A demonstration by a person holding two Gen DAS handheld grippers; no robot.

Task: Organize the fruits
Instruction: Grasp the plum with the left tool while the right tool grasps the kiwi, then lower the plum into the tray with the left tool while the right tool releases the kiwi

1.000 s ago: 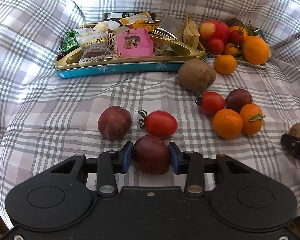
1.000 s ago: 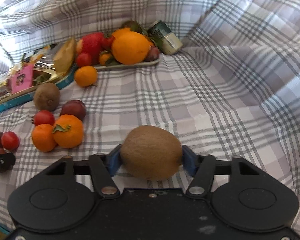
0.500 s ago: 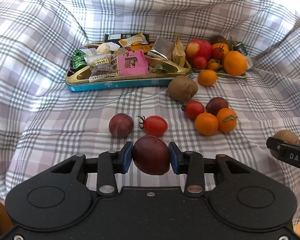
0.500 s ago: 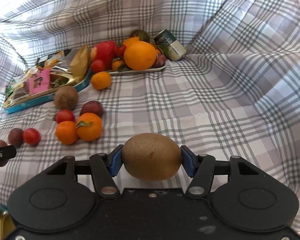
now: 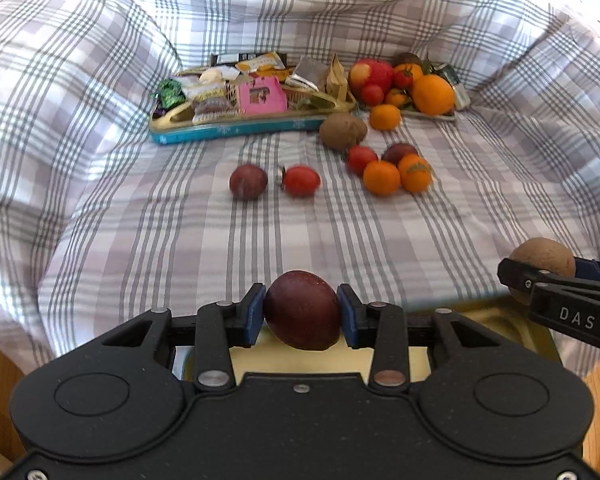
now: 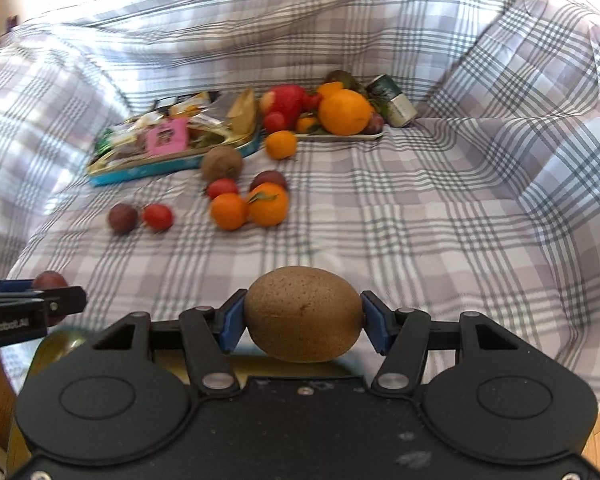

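Grey-and-white checked cloth (image 5: 340,240) underneath. Dark purple-red plum (image 5: 302,309) between blue pads (image 5: 254,314) on a black gripper (image 5: 302,312); brown speckled kiwi (image 6: 303,314) between blue pads on another black gripper (image 6: 303,316). Orange tangerines (image 5: 381,178), red tomato (image 5: 301,181), teal-and-gold tin (image 5: 236,130), pink packet (image 5: 262,98).

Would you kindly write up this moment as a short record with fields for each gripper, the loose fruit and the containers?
left gripper: shut on dark purple round fruit
right gripper: shut on brown fuzzy kiwi
loose on checked cloth: purple fruit, tomatoes, small oranges, second kiwi
blue and gold tin: holds wrapped snacks
pale plate: piled with fruit
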